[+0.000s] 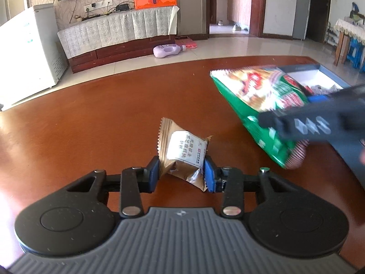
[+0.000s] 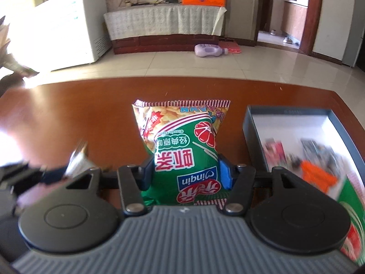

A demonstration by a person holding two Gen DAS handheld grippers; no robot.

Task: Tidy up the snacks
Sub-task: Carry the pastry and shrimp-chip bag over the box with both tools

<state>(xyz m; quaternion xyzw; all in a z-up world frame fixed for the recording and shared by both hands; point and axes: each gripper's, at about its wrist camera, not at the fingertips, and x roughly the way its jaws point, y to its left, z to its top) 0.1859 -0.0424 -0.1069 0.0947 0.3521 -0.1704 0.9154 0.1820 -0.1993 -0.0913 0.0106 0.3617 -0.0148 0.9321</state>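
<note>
Green crinkly foil is the weak point: the right gripper [image 2: 186, 171] pinches the shrimp-chip bag [image 2: 182, 146] low, above the table [image 1: 91, 114] beside the box [image 2: 253, 123], while the left gripper [image 1: 181, 173] clamps a brown pastry packet [image 1: 182, 155]; either could slip.

Things you can't see well

The packs inside the box [image 2: 255, 123] are smeared, so no one can tell what they are. The left gripper [image 2: 45, 173] is a blur at the picture's side. The green bag's [image 2: 182, 159] bottom hides behind the right gripper [image 2: 186, 171]
</note>
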